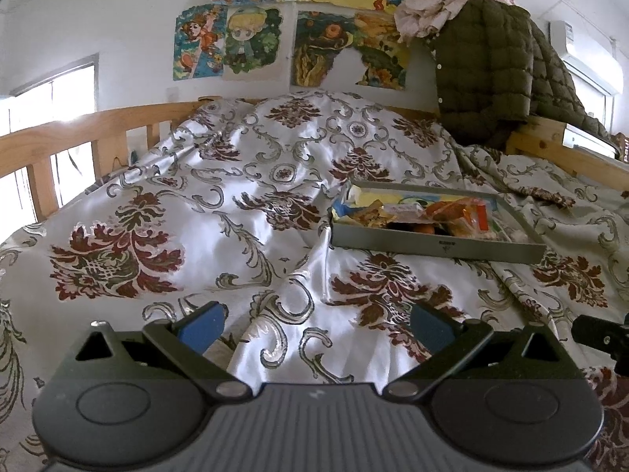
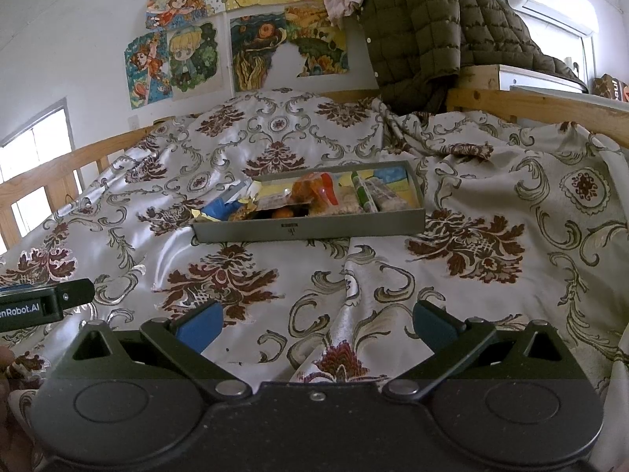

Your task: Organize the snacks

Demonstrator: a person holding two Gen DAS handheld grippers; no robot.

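A patterned quilt (image 1: 243, 204) covers the wooden bed (image 1: 70, 133), with drawings (image 1: 251, 43) and a green jacket (image 1: 491, 67) behind.

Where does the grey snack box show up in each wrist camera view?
Left wrist: the grey snack box sits right of centre on the patterned bedspread, ahead of the open left tongs.
Right wrist: the box sits near centre, slightly left.
Shared landmark: the olive quilted jacket hanging beyond it.
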